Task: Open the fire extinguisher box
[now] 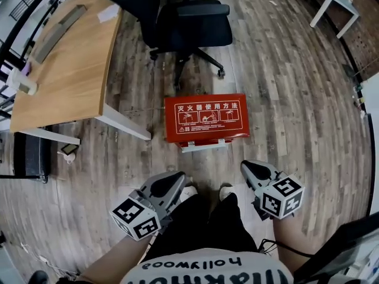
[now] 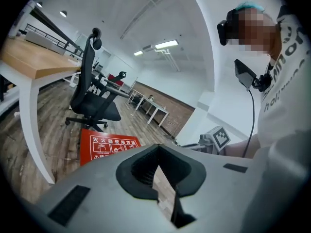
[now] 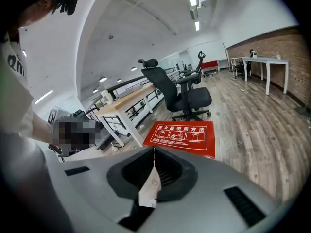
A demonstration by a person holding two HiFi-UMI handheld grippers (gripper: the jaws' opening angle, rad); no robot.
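The red fire extinguisher box (image 1: 206,117) lies flat on the wooden floor, its lid with white instruction print facing up and shut. A pale metal handle (image 1: 204,146) shows at its near edge. The box also appears in the left gripper view (image 2: 109,147) and in the right gripper view (image 3: 182,137), ahead of the jaws. My left gripper (image 1: 177,178) hangs shut and empty above the floor, short of the box's near left corner. My right gripper (image 1: 249,168) is likewise shut and empty, short of the near right corner. Neither touches the box.
A wooden desk (image 1: 71,70) on white legs stands at the left, with a black office chair (image 1: 183,22) just behind the box. White tables (image 1: 331,5) stand far right. The person's shoes (image 1: 189,192) are between the grippers, close to the box.
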